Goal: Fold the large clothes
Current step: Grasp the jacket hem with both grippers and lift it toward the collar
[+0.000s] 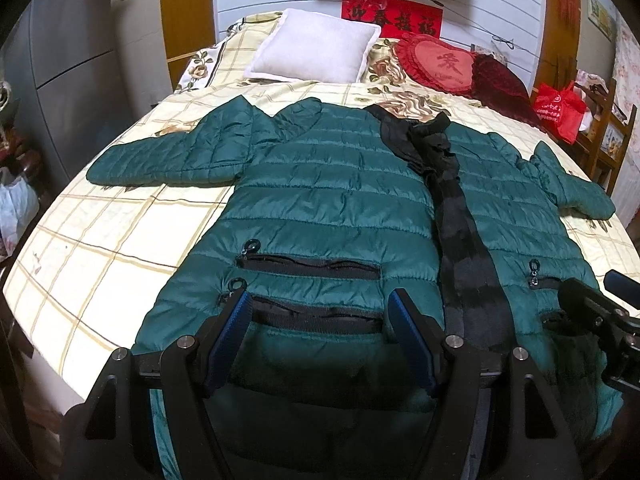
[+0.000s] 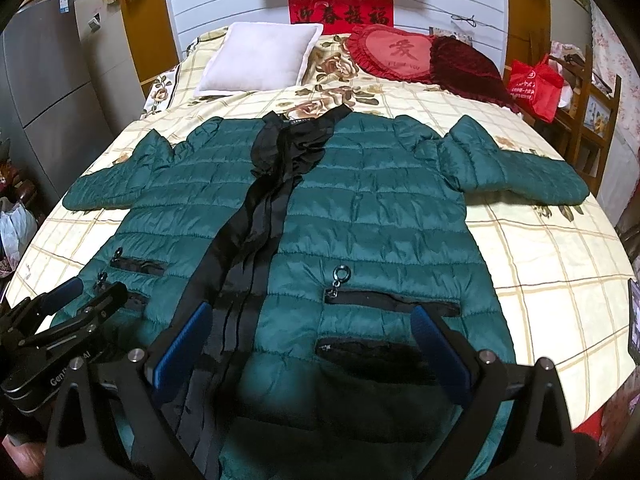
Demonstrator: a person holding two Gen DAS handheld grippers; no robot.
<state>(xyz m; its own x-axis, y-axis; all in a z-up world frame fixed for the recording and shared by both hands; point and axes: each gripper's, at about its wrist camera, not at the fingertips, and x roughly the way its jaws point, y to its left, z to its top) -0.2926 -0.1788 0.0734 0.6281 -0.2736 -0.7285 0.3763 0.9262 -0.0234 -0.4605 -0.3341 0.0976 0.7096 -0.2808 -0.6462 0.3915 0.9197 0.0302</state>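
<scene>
The green quilted jacket (image 1: 332,208) lay flat and face up on the bed (image 1: 100,240), sleeves spread to either side, its collar toward the white pillow (image 1: 316,46) and its hem at the near edge. Its long axis ran from hem to collar, straight away from both grippers, with the black front placket (image 1: 464,248) marking that line.

The left gripper (image 1: 320,334) hung over the hem on the jacket's left-hand panel, just short of the lower pocket zipper (image 1: 316,316), fingers apart with nothing between them but quilting below. The right gripper (image 2: 312,348) stood likewise spread over the other panel, just right of the placket.

Neither had hold of cloth. Each looked equally near the hem, so I judged either sleeve's fold would fall to the gripper on that side.
</scene>
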